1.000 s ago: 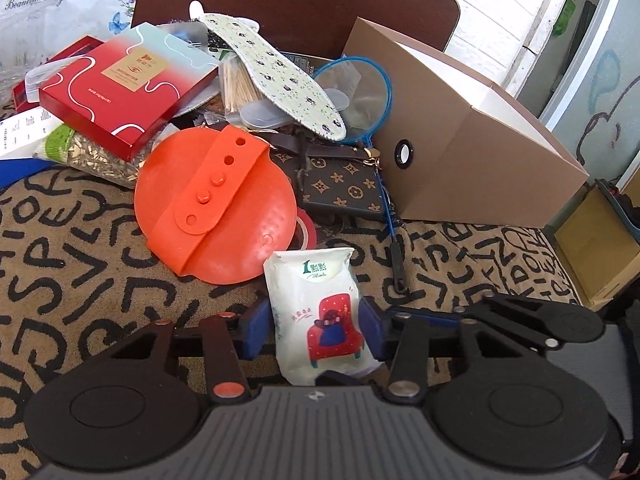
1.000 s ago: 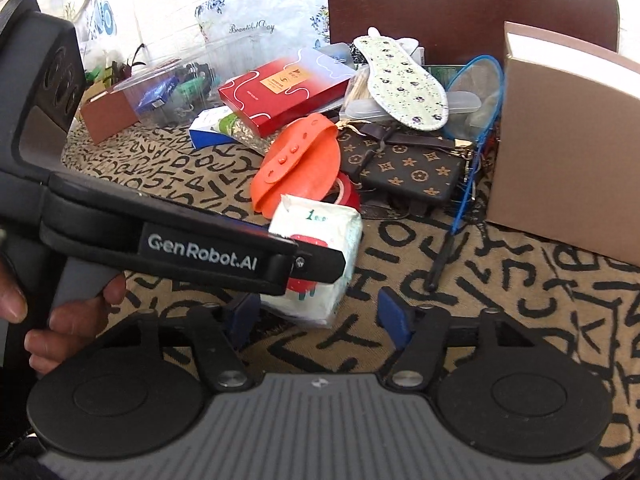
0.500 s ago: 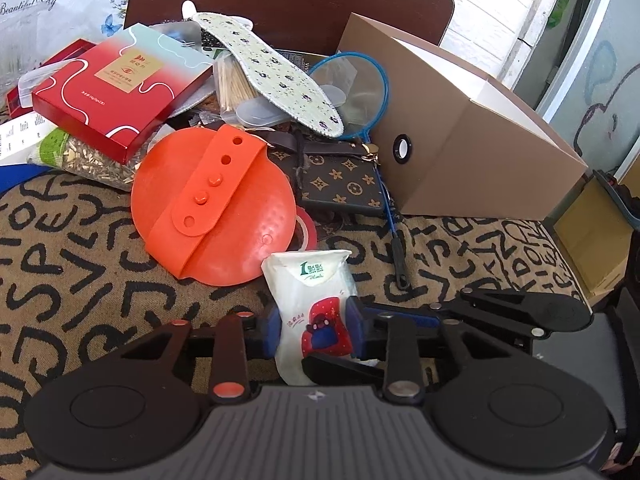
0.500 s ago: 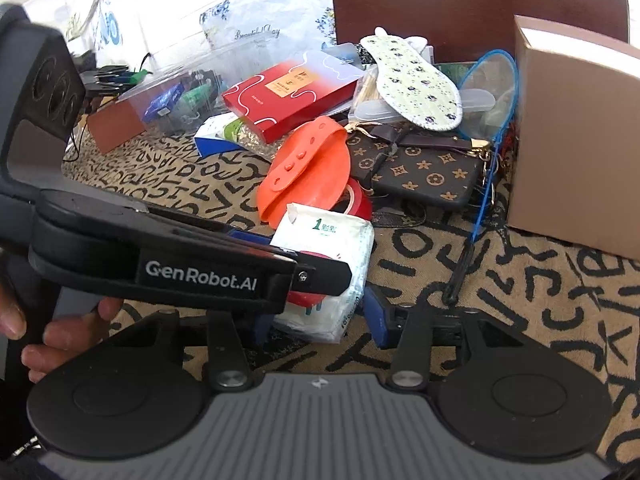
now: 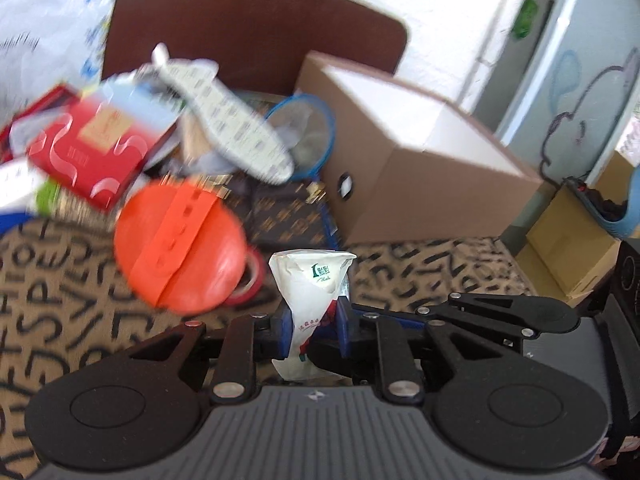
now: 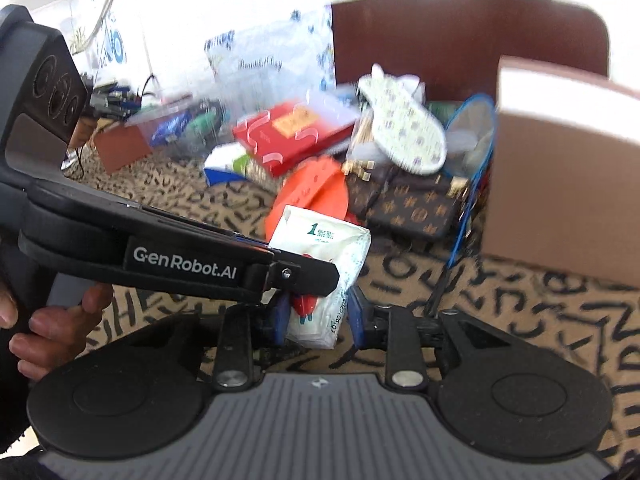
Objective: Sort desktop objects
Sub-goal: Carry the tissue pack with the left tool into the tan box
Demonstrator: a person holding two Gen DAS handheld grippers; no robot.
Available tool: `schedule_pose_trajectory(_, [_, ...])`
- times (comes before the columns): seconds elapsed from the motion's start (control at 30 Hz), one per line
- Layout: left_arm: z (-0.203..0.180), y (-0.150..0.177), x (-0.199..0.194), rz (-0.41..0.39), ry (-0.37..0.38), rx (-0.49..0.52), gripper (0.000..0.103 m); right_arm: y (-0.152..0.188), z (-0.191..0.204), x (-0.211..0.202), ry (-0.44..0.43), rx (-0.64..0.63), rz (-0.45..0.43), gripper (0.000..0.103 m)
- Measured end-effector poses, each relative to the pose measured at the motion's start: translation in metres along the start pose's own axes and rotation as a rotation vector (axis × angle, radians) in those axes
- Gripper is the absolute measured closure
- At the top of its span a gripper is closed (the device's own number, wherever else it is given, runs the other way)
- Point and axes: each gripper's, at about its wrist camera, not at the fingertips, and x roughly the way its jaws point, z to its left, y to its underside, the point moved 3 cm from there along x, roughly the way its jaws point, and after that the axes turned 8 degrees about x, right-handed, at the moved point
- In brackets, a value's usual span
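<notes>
Between the blue pads of the left gripper [image 5: 313,330] sits the white tissue pack [image 5: 311,294], pinched at its waist so the wrapper creases inward and its printed top flares above the jaws. From the right wrist view the same pack [image 6: 325,264] shows tilted, with the left gripper's black arm lying across its lower left side. The right gripper [image 6: 318,316] has its blue pads on either side of the pack's lower end; the right pad looks slightly clear of the wrapper, and I cannot tell whether this gripper is pressing on it.

Just beyond the pack lies an orange round disc [image 5: 180,248], resting partly over a red tape roll [image 5: 250,284]. Behind these are a brown monogram wallet [image 5: 288,220], a red box [image 5: 96,152], a patterned insole [image 5: 228,120] and a blue-rimmed net [image 5: 308,136], all blurred. A cardboard box [image 5: 420,168] stands to the right. Everything rests on a tan cloth with black letters [image 5: 432,272]; a dark brown chair back [image 5: 256,28] rises behind, against a white wall [image 5: 460,12].
</notes>
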Motion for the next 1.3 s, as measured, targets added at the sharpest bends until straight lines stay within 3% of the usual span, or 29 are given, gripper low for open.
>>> schedule_pose_trajectory(0.33, [-0.044, -0.075, 0.001, -0.153, 0.056, 0.141, 0.082, -0.056, -0.031, -0.046, 0.110, -0.018, -0.204, 0.074])
schedule_pose_trajectory(0.53, [-0.064, -0.122, 0.030, -0.183, 0.071, 0.188, 0.081, -0.096, -0.067, -0.047, 0.191, -0.021, -0.250, 0.074])
schedule_pose_trajectory(0.83, [-0.068, -0.165, 0.097, -0.124, 0.081, 0.207, 0.081, -0.139, -0.135, -0.012, 0.242, 0.078, -0.179, 0.074])
schedule_pose_trajectory(1.3, [-0.050, -0.190, 0.176, 0.009, 0.091, 0.188, 0.078, -0.155, -0.189, 0.046, 0.287, 0.149, -0.012, 0.073])
